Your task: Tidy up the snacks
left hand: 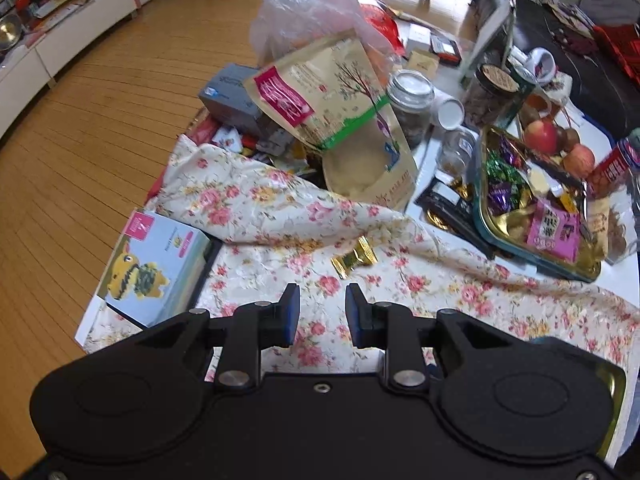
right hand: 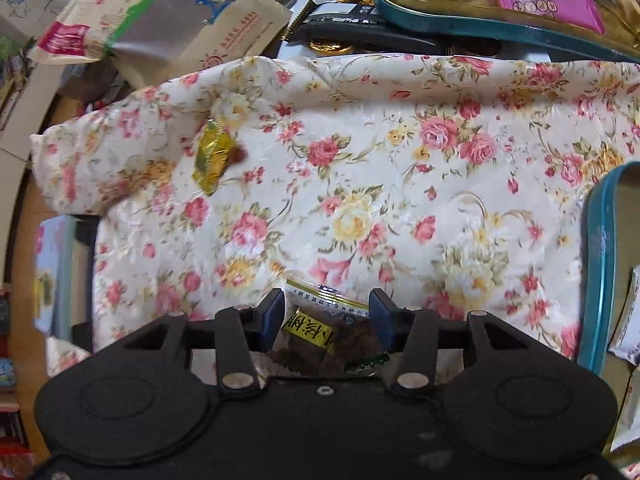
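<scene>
At the far left of your left wrist view a cartoon box (left hand: 154,268) with a yellow figure lies on the table edge, partly under the floral cloth (left hand: 280,216). Your left gripper (left hand: 322,310) hovers over this cloth with its jaws spread apart and nothing between them. Just ahead of the fingers a small gold-wrapped candy (left hand: 354,260) lies on the cloth. Behind it a tall beige pouch (left hand: 340,120) leans, and behind that stands a clear plastic bag (left hand: 312,8). To the right sits the gold tray (left hand: 496,236) with a teal rim, which holds purple and green candies and a pink packet (left hand: 554,230). Behind the tray you can see apples (left hand: 542,136) and jars.

In your right wrist view the same gold candy (right hand: 212,160) lies at the left on the cloth (right hand: 360,160). Your right gripper (right hand: 327,322) has a snack packet (right hand: 320,332) with a yellow label between its fingers. The pads stand at both sides of it, but I cannot tell if they press it. At the right edge a second teal tin (right hand: 602,264) holds white packets.
</scene>
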Tool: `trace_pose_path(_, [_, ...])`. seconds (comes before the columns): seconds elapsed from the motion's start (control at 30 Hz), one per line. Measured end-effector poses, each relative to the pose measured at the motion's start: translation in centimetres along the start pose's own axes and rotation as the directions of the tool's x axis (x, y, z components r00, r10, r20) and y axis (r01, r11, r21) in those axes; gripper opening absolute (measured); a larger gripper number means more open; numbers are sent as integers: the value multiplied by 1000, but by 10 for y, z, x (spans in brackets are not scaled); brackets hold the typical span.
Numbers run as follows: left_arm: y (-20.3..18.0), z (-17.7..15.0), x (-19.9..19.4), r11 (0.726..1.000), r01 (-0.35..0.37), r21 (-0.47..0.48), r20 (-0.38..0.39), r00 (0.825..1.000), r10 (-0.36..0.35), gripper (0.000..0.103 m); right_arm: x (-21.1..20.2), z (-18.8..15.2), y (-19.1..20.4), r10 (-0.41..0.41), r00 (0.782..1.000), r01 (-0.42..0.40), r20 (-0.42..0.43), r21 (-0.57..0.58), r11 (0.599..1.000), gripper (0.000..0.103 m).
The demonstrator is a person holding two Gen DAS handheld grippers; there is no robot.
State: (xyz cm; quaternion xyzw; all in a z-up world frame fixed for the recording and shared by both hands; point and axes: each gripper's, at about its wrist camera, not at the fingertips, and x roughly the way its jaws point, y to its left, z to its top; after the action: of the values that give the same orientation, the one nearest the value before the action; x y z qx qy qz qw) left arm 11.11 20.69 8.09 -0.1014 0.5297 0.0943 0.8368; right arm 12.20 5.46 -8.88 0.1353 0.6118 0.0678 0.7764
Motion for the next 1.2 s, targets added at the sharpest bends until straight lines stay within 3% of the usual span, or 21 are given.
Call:
trace_pose_path(0.13, [-10, -4, 20, 999, 11, 31, -32, 999, -10, 35, -39, -3, -10, 35, 999, -37, 37, 50, 998, 50])
trace_pose_path(0.33, [-33, -1, 64, 992, -67, 106, 39, 997, 63, 35, -83, -22, -21, 42, 990, -45, 132, 21, 999, 51])
trace_pose_path(0.53, [-56, -6, 125, 977, -23, 213, -59, 998, 37, 36, -104, -29, -28, 35, 973, -14, 226, -94, 995, 51])
trace_pose_path(0.8, [-68, 7, 163, 949, -137, 285, -3, 990, 144, 36, -130, -20, -55, 142, 964, -145, 227, -6, 989, 51])
trace_pose_path(0.9, [-72, 10, 177, 947, -189, 261, 13, 981, 192, 36, -136, -16, -58, 163, 958, -169, 234, 7, 986, 51])
trace_pose_path(1.07, [-74, 9, 201, 967, -126, 222, -57, 988, 142, 33, -134, -13, -61, 141, 960, -152, 243, 27, 988, 51])
trace_pose_path(1.2, [-84, 0, 197, 964, -99, 248, -68, 990, 120, 29, -137, -13, -66, 145, 957, -160, 250, 41, 986, 51])
